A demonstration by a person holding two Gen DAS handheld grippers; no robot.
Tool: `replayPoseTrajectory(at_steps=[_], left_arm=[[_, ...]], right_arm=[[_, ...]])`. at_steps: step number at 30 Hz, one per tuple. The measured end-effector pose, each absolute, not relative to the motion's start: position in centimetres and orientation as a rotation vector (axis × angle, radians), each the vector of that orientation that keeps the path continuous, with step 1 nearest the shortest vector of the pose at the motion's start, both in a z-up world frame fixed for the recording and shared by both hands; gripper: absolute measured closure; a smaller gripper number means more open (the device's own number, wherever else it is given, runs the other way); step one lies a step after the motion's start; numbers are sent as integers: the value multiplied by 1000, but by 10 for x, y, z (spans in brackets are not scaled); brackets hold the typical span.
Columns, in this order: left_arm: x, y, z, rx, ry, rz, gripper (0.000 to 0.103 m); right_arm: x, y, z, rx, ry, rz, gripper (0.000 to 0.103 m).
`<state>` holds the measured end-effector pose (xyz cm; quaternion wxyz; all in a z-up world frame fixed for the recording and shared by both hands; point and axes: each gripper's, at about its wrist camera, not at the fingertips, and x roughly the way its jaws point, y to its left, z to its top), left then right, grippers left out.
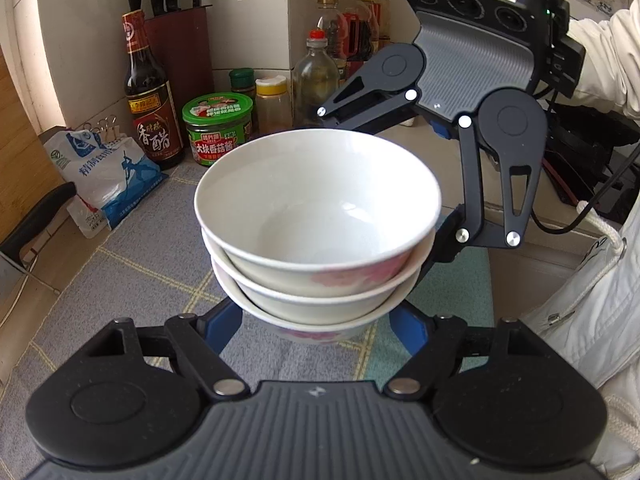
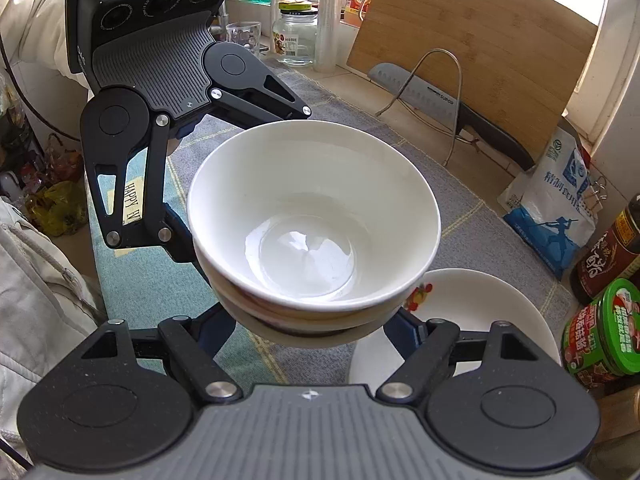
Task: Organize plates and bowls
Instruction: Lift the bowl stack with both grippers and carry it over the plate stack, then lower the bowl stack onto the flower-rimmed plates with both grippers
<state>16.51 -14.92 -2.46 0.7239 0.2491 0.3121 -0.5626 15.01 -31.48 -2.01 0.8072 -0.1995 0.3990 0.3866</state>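
Observation:
A stack of three white bowls with pink flower prints [image 1: 320, 216] sits between both grippers, seemingly held above the checked cloth [image 1: 140, 272]. My left gripper [image 1: 316, 326] has its blue fingers [image 1: 222, 326] against the bottom bowl on both sides. My right gripper [image 2: 312, 330] clasps the same stack [image 2: 312, 208] from the opposite side, its fingers [image 2: 404, 330] at the lower bowls. Each gripper also shows across the stack in the other's view. A white plate [image 2: 472, 312] with a small fruit print lies on the cloth beneath, to the right in the right wrist view.
Vinegar bottle [image 1: 146, 92], green-lidded jar [image 1: 218, 128], spice jars, oil bottles and a salt bag [image 1: 108, 176] line the wall. A knife block [image 1: 176, 40] stands behind. A cutting board [image 2: 472, 48], a cleaver [image 2: 440, 104] on a wire rack and a glass jar [image 2: 296, 32] stand by the window.

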Motion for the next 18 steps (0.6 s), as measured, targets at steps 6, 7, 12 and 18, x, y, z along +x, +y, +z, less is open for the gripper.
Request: replayPoseTrajectory(at_steps=[6, 7, 12, 18], left_arm=[[170, -183, -26, 564, 673, -1252, 23], [171, -187, -27, 566, 670, -1255, 23], [177, -210, -31, 580, 664, -1264, 23], [191, -235, -39, 585, 661, -1272, 23]], right_arm=[[152, -347, -19, -426, 852, 803, 19], [152, -352, -19, -424, 852, 799, 19], [153, -378, -21, -423, 851, 777, 19], [165, -400, -27, -421, 861, 744, 19]])
